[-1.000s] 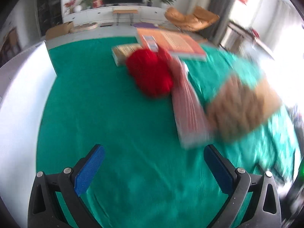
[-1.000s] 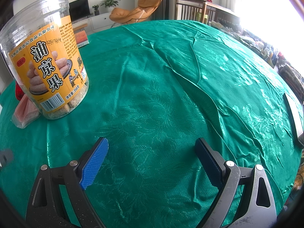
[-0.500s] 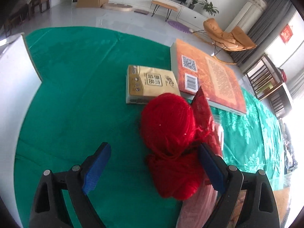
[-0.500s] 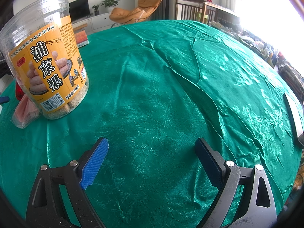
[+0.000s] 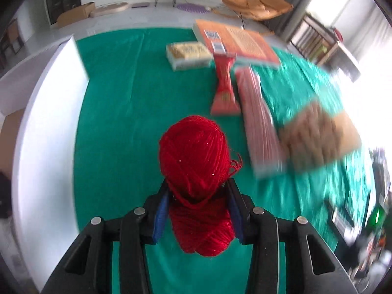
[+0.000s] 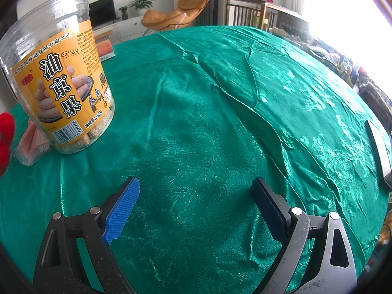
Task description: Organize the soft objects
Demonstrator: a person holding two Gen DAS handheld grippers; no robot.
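Note:
My left gripper (image 5: 198, 210) is shut on a red ball of yarn (image 5: 196, 156) and holds it above the green tablecloth (image 5: 117, 127). The yarn also shows at the left edge of the right wrist view (image 6: 5, 134). My right gripper (image 6: 193, 208) is open and empty, low over the green cloth (image 6: 220, 122). A tissue pack (image 5: 188, 54), a red snack packet (image 5: 224, 90) and a pink packet (image 5: 259, 122) lie further back on the table.
An orange book (image 5: 235, 42) lies at the table's far side. A clear snack jar with an orange label (image 6: 58, 83) stands at the left of the right wrist view, blurred in the left wrist view (image 5: 318, 137). A white box wall (image 5: 46, 127) stands left. A dark flat device (image 6: 378, 152) lies at the right edge.
My left gripper closed on the red yarn and lifted it back from the packets. The right gripper has not moved.

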